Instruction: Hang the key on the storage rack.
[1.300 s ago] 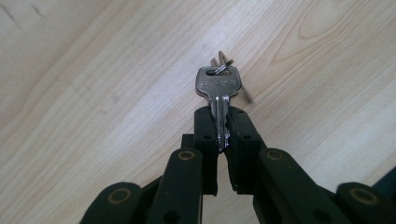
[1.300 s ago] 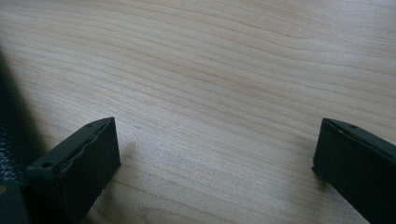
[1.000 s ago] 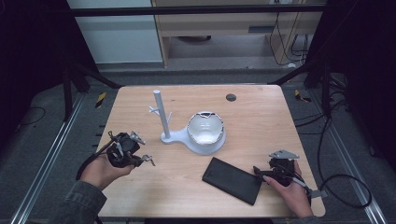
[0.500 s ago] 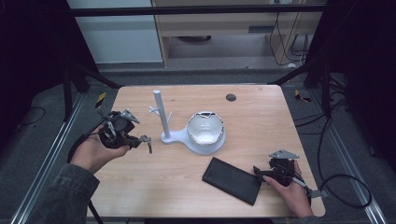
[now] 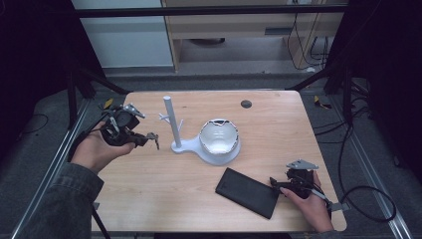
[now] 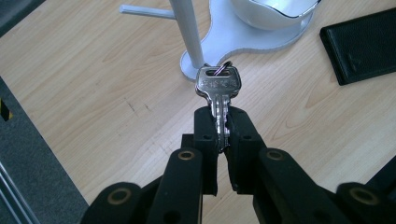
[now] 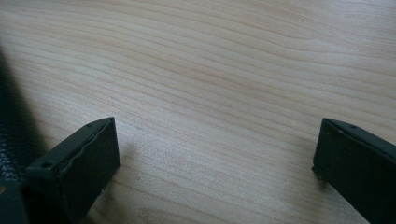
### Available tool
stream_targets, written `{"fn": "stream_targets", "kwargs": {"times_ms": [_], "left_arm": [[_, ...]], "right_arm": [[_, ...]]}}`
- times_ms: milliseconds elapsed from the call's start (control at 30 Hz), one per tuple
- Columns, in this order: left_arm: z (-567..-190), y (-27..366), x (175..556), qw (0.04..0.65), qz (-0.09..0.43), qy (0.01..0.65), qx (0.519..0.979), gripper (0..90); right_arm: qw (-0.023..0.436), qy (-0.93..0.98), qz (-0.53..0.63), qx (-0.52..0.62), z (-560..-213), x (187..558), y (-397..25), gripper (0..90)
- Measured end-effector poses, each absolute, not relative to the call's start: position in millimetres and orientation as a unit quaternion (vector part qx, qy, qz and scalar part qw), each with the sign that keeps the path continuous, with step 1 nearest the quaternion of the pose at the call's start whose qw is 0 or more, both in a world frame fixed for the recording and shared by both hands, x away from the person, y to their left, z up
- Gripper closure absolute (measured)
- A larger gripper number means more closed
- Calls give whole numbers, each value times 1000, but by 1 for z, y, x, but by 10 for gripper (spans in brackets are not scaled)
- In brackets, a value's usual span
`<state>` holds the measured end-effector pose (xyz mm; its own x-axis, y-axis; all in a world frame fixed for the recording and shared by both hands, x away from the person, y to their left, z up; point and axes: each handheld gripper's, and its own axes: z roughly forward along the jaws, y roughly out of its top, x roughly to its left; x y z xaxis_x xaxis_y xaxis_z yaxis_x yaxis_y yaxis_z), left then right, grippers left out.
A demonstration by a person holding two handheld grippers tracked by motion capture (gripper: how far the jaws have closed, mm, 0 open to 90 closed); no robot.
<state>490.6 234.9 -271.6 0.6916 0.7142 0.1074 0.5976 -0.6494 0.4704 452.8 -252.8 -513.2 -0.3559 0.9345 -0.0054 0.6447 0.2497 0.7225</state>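
A silver key (image 6: 217, 88) with a small ring at its head is pinched by its blade in my left gripper (image 6: 221, 130), which is shut on it. In the high view the left gripper (image 5: 149, 138) hangs above the table's left side, a short way left of the white stand's upright post (image 5: 171, 121). The key (image 5: 155, 139) points toward that post. The stand's base holds a white bowl (image 5: 219, 137). My right gripper (image 7: 212, 154) rests low on the wood with its jaws wide apart and nothing between them, beside a black flat case (image 5: 247, 191).
The white stand has short side pegs (image 5: 163, 118) near mid-height. A dark round cable hole (image 5: 246, 104) sits at the table's far edge. The wooden table (image 5: 268, 134) has bare wood between stand and case. Dark frame rails run along both sides.
My left gripper has risen and moved away from the near edge toward the stand's post, carrying the key. The right gripper has stayed put beside the black case.
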Motion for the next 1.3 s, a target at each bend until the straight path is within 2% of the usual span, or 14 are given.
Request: {"fn": "stream_targets", "kwargs": {"times_ms": [1300], "left_arm": [[-244,220,513,201,158,370,893,832]], "right_arm": [[226,758,323,519,-513,453,-253,6]]}}
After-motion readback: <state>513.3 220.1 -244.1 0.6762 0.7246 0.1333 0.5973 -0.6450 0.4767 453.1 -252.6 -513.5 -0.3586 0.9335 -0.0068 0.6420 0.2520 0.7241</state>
